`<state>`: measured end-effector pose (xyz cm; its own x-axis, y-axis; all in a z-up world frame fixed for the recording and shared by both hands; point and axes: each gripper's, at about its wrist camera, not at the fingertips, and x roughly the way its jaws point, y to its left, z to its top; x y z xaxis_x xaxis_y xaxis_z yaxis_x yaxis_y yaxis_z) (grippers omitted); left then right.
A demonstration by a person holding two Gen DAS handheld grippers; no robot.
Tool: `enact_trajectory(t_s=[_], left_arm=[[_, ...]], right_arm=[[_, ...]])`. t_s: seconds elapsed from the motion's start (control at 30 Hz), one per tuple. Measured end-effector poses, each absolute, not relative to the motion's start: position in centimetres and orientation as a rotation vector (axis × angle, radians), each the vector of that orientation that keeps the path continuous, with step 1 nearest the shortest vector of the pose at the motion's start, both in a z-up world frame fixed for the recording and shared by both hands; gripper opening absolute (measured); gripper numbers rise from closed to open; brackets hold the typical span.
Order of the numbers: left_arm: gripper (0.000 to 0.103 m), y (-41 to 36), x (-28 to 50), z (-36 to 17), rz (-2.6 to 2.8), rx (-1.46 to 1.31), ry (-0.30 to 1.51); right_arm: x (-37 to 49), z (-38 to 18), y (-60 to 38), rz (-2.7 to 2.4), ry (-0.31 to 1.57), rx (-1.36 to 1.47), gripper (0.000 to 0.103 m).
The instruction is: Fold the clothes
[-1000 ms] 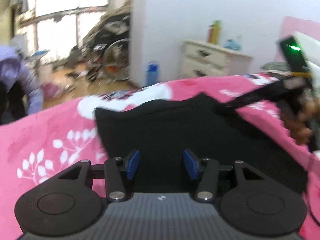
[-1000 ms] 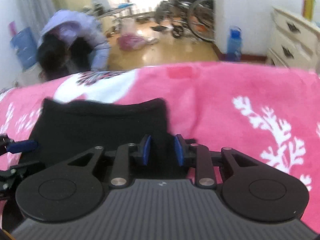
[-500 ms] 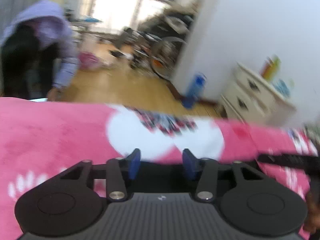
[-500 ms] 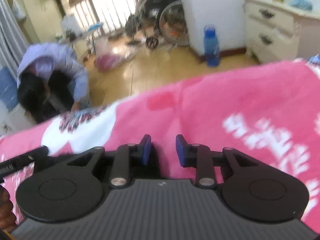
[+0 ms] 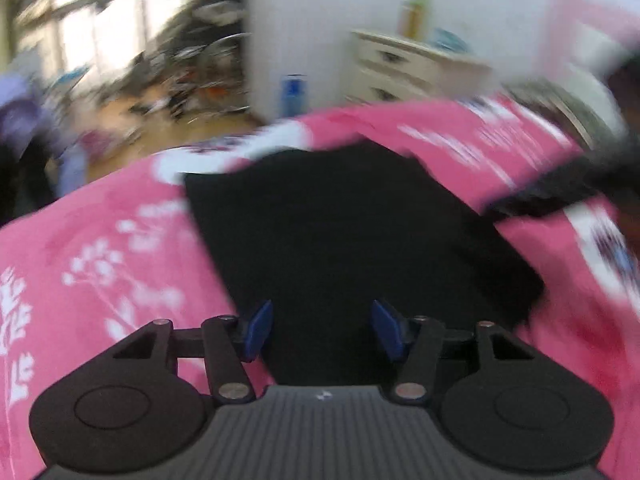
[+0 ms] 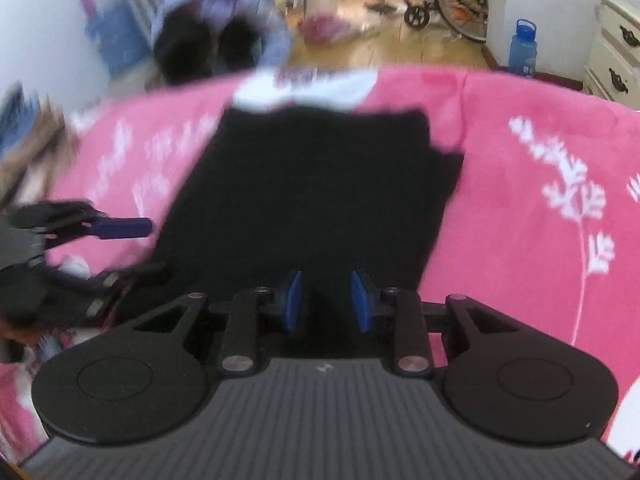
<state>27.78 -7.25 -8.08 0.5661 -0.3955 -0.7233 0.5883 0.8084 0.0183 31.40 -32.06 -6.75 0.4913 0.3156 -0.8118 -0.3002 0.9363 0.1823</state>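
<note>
A black garment (image 5: 344,232) lies flat as a folded, roughly rectangular shape on the pink floral blanket (image 5: 112,264). My left gripper (image 5: 322,330) hovers over its near edge, blue pads wide apart with nothing between them. In the right wrist view the same black garment (image 6: 312,192) stretches away from my right gripper (image 6: 327,300), which is open over the near end. The left gripper (image 6: 132,248) shows at that view's left, beside the cloth's left edge. A dark blurred shape at the right of the left wrist view is the right gripper (image 5: 560,196). Both views are motion-blurred.
Beyond the bed's far edge a person in a lilac hooded top (image 6: 224,28) crouches on the wooden floor. A wheelchair (image 6: 460,4), a blue water bottle (image 6: 522,46) and a cream dresser (image 6: 616,56) stand by the white wall.
Half a second ago both cameras were tipped up toward the room; both now look down on the garment again. The garment looks narrower and longer than a second ago.
</note>
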Motion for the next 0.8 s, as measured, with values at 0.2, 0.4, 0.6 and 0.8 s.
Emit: enact_trajectory(t_s=[0.2,0.4,0.6,0.8], left_arm=[[0.058,-6.2,24.3,-10.1,-0.54,0.302,0.776],[0.06,-3.8,22.1,-5.9,-0.447,0.238,0.75],[0.095,-5.0,15.6,-0.7,-0.439,0.174,0.695],[0.099,-7.3,9.7,2.1,-0.405,0.103,0.727]], right_arm=[[27.4,-7.8,-35.6,0.156,1.059,-0.052,0.028],[20.0,-4.2,-38.8,-0.021,1.039,0.078,0.031],[12.7,-2.3,-33.8,-0.033,0.976,0.166,0.057],[9.8,-0.5,-27.4,-0.021,0.893,0.022,0.076]])
